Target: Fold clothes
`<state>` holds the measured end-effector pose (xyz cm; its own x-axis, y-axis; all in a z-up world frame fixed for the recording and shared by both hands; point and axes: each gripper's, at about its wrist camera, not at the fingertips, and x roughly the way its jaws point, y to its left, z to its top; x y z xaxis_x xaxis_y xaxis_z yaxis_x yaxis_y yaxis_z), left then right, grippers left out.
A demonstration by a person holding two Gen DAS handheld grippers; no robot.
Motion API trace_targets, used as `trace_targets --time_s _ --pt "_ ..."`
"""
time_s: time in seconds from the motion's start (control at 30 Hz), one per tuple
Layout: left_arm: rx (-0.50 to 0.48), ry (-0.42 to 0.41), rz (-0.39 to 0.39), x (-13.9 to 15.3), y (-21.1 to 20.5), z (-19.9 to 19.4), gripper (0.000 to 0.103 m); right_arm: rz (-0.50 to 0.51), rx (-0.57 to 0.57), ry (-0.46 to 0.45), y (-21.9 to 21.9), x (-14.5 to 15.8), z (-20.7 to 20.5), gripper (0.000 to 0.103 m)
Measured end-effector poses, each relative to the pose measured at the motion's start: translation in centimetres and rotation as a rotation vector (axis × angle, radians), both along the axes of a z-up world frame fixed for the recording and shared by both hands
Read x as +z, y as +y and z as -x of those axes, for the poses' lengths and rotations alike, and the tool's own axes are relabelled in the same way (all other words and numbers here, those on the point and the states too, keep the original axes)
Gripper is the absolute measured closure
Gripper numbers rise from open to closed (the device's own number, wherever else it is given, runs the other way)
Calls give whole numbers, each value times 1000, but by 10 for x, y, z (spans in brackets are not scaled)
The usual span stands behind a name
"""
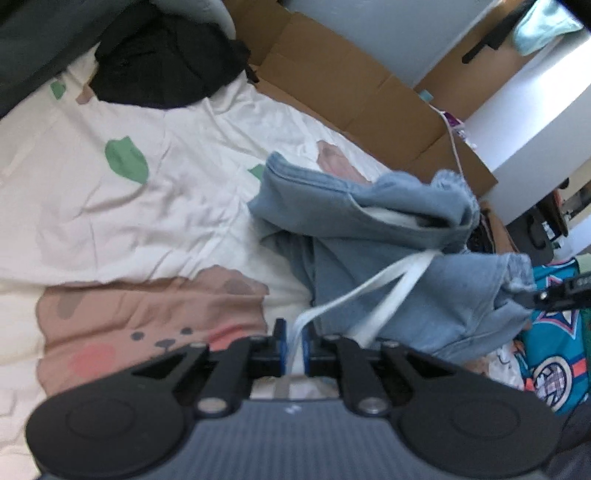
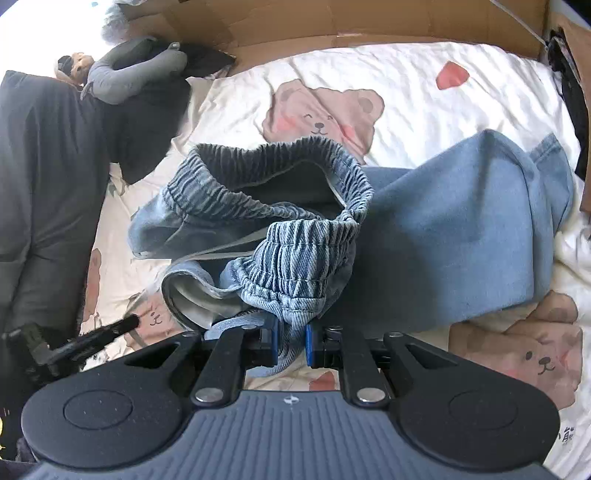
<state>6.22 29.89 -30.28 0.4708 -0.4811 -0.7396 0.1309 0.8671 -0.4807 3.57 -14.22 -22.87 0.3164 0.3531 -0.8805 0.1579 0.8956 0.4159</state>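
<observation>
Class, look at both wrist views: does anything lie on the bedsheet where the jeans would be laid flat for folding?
Nothing visible does. The bedsheet beyond the jeans is bare; the black clothes sit off at its far edge.

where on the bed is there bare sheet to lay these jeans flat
Bare sheet lies left of the jeans, between the black clothes and the left tongs. Another strip runs between the jeans and the cardboard. It is crowded along the dark garments.
</observation>
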Motion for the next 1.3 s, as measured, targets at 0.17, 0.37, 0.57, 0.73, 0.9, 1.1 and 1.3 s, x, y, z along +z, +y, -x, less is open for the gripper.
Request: trace_targets --time_s 0.17,0.37,0.57,0.73,0.9,1.1,1.3 --pt "-60 -40 -20 27 -5 -15 82 -3 9 -3 -5 -4 7 91" --pt "-143 -140 65 62 -17 -46 70 -6 -7 17 -10 -19 13 90" --pt "-372 -222 26 78 -69 -87 70 -18 -17 8 -12 -21 16 90" --pt "-561 -203 20 68 -107 -105 73 -15 -1 6 -10 -23 16 90" --pt "-672 -150 7 52 -129 -125 73 -16 -2 13 -12 -28 17 90" --pt "-769 -130 19 42 -143 -141 63 -13 -5 16 -10 -29 18 90" --pt "-872 -51 91 24 -161 -158 52 -14 -9 17 -12 -33 18 90"
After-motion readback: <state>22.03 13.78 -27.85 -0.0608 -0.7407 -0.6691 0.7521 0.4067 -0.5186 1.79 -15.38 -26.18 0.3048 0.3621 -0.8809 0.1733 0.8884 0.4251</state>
